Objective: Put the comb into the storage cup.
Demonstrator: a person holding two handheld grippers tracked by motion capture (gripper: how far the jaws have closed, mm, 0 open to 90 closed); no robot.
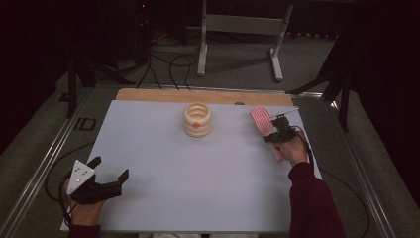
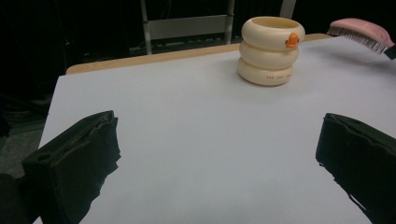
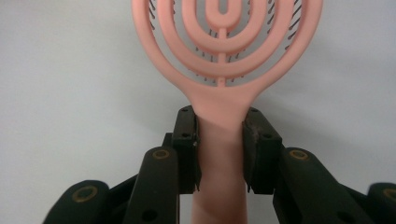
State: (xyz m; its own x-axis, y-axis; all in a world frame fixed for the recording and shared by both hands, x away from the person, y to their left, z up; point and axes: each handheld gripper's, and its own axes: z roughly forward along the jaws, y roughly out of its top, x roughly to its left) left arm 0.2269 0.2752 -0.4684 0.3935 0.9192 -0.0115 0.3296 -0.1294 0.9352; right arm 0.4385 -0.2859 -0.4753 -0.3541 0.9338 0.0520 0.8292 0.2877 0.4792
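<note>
A pink hairbrush (image 3: 224, 56) with a vented, ringed back and dark bristles is held by its handle in my right gripper (image 3: 220, 144), whose two black pads press on the handle from both sides. In the high view the hairbrush (image 1: 261, 120) hangs bristles down just over the far right of the white table sheet, with the right gripper (image 1: 278, 132) behind it. A cream ribbed cup (image 1: 197, 119) with a small orange mark stands at the far middle. My left gripper (image 1: 110, 167) rests near the front left corner, open, nothing between its fingers (image 2: 74, 163).
The white sheet (image 1: 198, 168) covers a wooden table whose far edge (image 1: 163, 95) shows. In the left gripper view the cup (image 2: 270, 50) and the hairbrush (image 2: 362, 32) lie far ahead. A white metal stand (image 1: 242, 29) and cables are on the floor beyond.
</note>
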